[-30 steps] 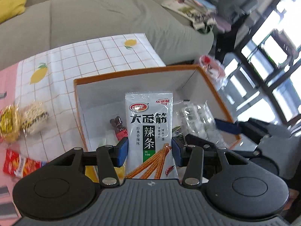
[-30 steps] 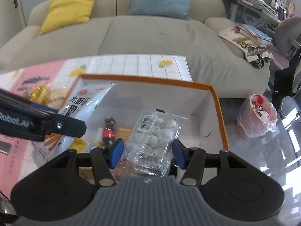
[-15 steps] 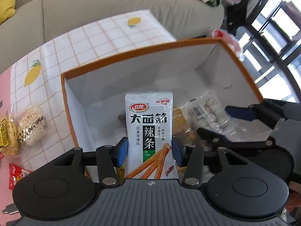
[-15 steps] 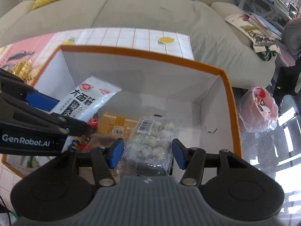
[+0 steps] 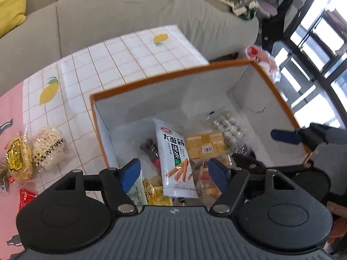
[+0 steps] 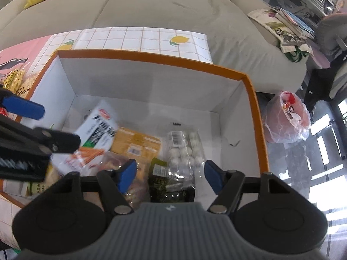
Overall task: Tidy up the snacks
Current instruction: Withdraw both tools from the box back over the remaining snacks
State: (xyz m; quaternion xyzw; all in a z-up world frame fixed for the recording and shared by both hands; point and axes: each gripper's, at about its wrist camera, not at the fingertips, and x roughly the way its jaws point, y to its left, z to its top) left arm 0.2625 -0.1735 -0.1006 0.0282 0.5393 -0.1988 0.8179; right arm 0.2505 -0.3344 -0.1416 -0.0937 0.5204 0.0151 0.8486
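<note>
Grey sofa cushions and a lemon-print cloth over the bench frame the scene, with the orange-rimmed box (image 5: 169, 77) standing on the cloth. Closest in, the left tool (image 5: 174, 172) has just spread its jaws wide and holds nothing; the white spicy-strip packet (image 5: 174, 158) lies loose below it inside the box, slanted across other packs. The right tool (image 6: 170, 174) has likewise been opening and grips nothing, its blue pads clear of the clear tray of white balls (image 6: 184, 149), which rests on the box floor near the right wall. Between them sits a flat yellow cracker pack (image 6: 136, 144), beside dark and crinkled wrappers. Outside the box, on the cloth, a puffed-grain bar (image 5: 48, 147) and a yellow-wrapped snack (image 5: 19, 158) wait, with a red packet (image 5: 26, 197) nearer the edge. Risks from here seem slight but real: the glossy film packets are slippery and the heap is uneven, so the slanted one could slide or get snagged by a pad as the tools lift out; the thin, brittle-looking tray could crack if pressed. The box walls look like smooth white card, easily nudged.
</note>
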